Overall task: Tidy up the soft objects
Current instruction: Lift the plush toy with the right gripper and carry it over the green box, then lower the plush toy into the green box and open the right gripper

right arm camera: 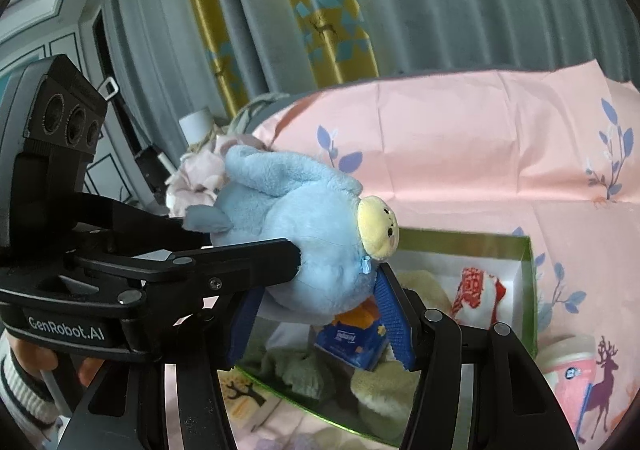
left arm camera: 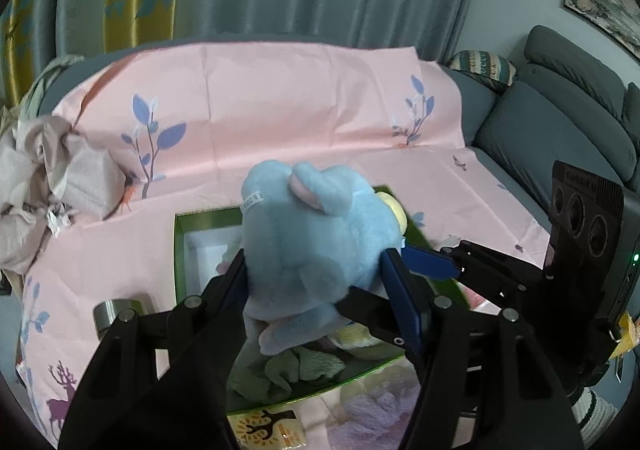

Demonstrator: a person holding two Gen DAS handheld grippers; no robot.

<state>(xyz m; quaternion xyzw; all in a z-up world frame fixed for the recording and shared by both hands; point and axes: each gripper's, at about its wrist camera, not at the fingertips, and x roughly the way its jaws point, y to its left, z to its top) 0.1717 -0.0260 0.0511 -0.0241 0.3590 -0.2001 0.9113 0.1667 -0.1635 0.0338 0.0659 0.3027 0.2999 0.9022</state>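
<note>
You have the blue plush toy [left arm camera: 316, 238] held in the air between both grippers, just above the green-rimmed box [left arm camera: 180, 250] that sits on the pink sheet [left arm camera: 280, 98] over the sofa. The main risk is the shared hold: if your hands drift apart or one lets go early, the soft body can twist out and drop onto the box rim or outside it. The box already holds a green knitted piece [left arm camera: 296, 370], a tissue pack [right arm camera: 356, 342] and a red-and-white cloth [right arm camera: 472, 286], so the toy may land on top and roll off.

The left gripper [left arm camera: 320, 282] stands about half spread, its pads pressing the toy's lower body from both sides. The right gripper [right arm camera: 320, 310] is likewise about half spread, pinching the toy's underside from the right, near its yellow face [right arm camera: 380, 226].
</note>
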